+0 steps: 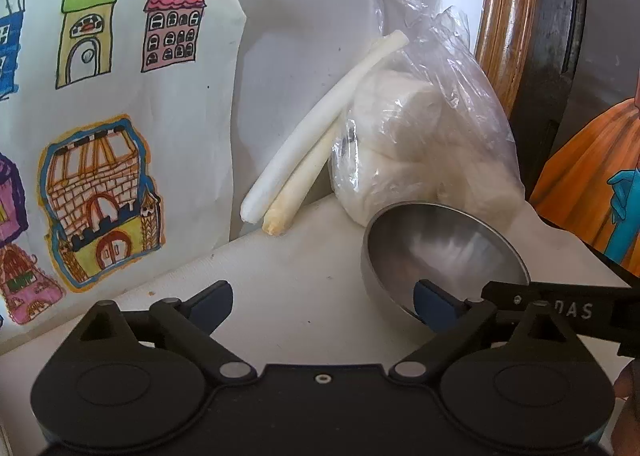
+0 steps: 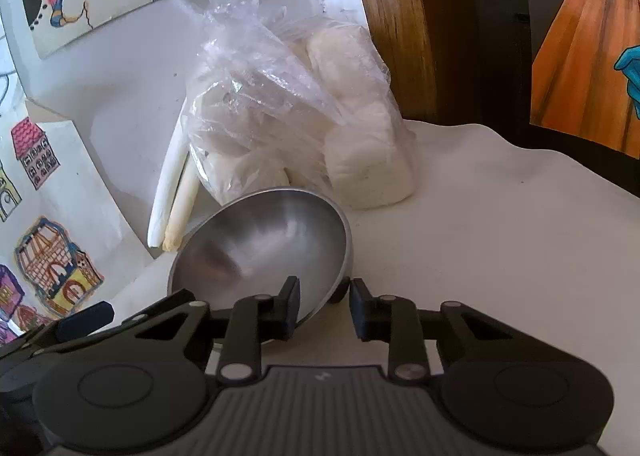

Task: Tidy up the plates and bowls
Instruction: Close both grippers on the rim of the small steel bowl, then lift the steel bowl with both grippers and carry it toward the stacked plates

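1. Though tilted on the white surface [image 2: 500, 240], the steel bowl [image 2: 260, 240] has its near rim between the barely parted fingers of the right hand-held gripper [image 2: 325, 302]
2. The left hand-held gripper [image 1: 323, 298], spread wide and holding nothing, has the bowl at its right fingertip

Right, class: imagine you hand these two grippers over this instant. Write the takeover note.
Right gripper: fingers straddle the near rim of the steel bowl, one inside, one outside; a gap shows, so not clamped yet.
Left gripper: open wide, its right finger at the bowl's rim, holding nothing.
The bowl sits tilted on the white table, against the plastic bag of white lumps and beside two pale sticks.
Done: nothing visibly stacked. Left: close on the rim, lift the bowl, put it with the other dishes, which are out of view.
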Motion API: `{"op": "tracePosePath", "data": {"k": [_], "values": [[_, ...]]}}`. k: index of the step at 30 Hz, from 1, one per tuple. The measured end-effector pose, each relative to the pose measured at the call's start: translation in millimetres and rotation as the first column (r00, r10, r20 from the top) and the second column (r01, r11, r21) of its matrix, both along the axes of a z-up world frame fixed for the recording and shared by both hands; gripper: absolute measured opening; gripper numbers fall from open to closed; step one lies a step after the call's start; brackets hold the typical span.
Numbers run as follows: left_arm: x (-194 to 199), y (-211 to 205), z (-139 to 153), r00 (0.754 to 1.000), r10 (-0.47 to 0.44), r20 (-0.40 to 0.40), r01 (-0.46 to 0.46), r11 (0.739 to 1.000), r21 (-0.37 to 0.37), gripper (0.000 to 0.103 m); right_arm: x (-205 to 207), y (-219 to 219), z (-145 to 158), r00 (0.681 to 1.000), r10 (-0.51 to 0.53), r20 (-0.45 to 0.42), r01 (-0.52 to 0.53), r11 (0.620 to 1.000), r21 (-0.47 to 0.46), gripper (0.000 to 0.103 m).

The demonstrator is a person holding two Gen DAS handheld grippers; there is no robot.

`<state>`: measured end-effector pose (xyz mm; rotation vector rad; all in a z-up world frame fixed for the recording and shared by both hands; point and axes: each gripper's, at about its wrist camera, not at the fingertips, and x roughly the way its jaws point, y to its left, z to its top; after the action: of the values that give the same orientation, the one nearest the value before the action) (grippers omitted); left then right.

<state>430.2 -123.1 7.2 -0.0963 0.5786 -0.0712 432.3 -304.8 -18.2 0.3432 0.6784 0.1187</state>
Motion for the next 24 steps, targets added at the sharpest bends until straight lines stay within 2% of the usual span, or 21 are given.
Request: {"op": "tracePosePath", "data": {"k": [7, 10, 12, 16, 17, 18, 24], "values": [[1.1, 1.9, -5.4, 1.000, -0.015, -0.018, 0.015, 1.000, -0.018, 0.084, 1.6, 2.0, 0.4, 1.000, 0.025, -0.002, -0.025, 1.000, 0.006, 0.022], [1.3, 4.9, -8.3, 0.999, -0.018, -0.039, 0.017, 1.000, -0.025, 0.074, -0.9, 4.7, 0.4, 0.999, 0.049, -0.002, -0.049, 0.999, 0.008, 0.018], [1.5, 8.1, -10.5, 0.998, -0.015, -0.066, 0.013, 0.999, -0.037, 0.056, -2.1, 6.4, 0.9, 0.998, 0.057, -0.003, -0.057, 0.998, 0.016, 0.015], [-0.5, 19.0, -13.4, 0.995, -0.018, -0.100, 0.009, 0.996, -0.087, 0.037, -3.0, 9.9, 0.6, 0.997, 0.076, -0.003, -0.076, 0.996, 0.043, 0.014], [-1.7, 20.8, -12.8, 0.995, -0.022, -0.101, 0.013, 0.995, -0.098, 0.026, -3.4, 12.0, 1.0, 0.997, 0.083, -0.002, -0.083, 0.995, 0.049, 0.014], [-3.0, 22.3, -11.8, 0.994, -0.028, -0.101, 0.017, 0.994, -0.105, 0.021, -4.1, 14.2, 1.2, 0.996, 0.090, 0.000, -0.090, 0.994, 0.059, 0.014], [-12.2, 42.0, -2.0, 0.996, 0.023, -0.092, -0.036, 0.990, -0.137, 0.021, -12.7, 28.2, 6.4, 0.992, 0.120, 0.034, -0.122, 0.987, 0.104, 0.012]]}}
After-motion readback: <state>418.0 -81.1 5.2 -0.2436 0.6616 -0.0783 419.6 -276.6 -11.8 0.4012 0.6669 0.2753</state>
